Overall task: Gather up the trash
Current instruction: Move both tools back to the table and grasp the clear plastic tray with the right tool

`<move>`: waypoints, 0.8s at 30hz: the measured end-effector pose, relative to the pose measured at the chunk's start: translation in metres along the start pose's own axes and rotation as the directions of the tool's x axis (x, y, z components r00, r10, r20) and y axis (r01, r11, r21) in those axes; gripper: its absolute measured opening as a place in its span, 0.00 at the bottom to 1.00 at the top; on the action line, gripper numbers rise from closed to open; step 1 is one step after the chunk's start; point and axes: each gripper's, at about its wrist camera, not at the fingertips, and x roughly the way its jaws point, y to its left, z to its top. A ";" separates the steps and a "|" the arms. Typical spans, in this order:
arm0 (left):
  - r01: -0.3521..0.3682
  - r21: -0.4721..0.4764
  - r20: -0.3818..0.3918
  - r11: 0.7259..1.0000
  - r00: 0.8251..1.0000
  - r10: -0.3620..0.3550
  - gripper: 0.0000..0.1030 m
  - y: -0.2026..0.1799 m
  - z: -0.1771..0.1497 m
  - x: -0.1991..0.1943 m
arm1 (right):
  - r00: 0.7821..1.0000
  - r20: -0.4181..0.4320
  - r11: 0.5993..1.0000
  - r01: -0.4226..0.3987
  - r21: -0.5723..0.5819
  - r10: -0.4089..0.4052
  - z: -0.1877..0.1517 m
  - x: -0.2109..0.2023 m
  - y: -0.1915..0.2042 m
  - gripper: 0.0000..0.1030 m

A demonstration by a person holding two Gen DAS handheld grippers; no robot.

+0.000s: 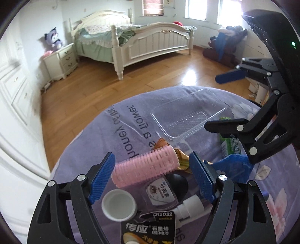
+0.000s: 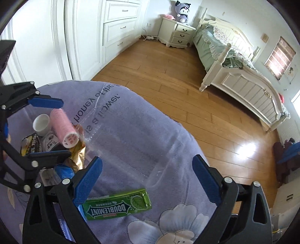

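Trash lies on a purple cloth (image 1: 120, 135). My left gripper (image 1: 151, 176) is open, its blue fingers on either side of a pink hair roller (image 1: 146, 165); it also shows in the right wrist view (image 2: 46, 127). Around the roller lie a white cap (image 1: 119, 206), a gold wrapper (image 1: 180, 155), an eye-drop pack (image 1: 161, 195) and a CR2032 battery card (image 1: 150, 229). A clear plastic tray (image 1: 187, 116) lies beyond. My right gripper (image 2: 148, 180) is open above a green Doublemint gum pack (image 2: 116, 204), with the clear tray (image 2: 131, 150) ahead. The right gripper also shows in the left wrist view (image 1: 223, 101).
The cloth-covered surface ends at a rounded edge over a wooden floor (image 2: 168, 78). A white bed (image 1: 142, 41), a nightstand (image 2: 178, 33) with a plush toy (image 2: 182, 10), white wardrobes (image 2: 84, 37) and a pile of dark clothes (image 1: 225, 48) stand around the room.
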 end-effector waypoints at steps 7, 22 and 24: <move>0.043 -0.094 0.013 0.995 0.999 -0.042 0.49 0.007 0.000 -0.012 | 0.999 -0.005 0.998 -0.045 0.054 0.045 -0.010 -0.013 -0.006 0.25; 0.036 -0.046 -0.006 0.998 0.999 -0.036 0.45 -0.004 -0.030 -0.050 | 0.990 0.064 0.989 -0.134 0.065 0.129 -0.033 -0.051 0.002 0.10; 0.022 -0.014 -0.008 1.000 1.000 -0.022 0.58 -0.004 -0.028 -0.048 | 0.992 0.053 0.993 -0.115 0.034 0.113 -0.021 -0.049 0.001 0.28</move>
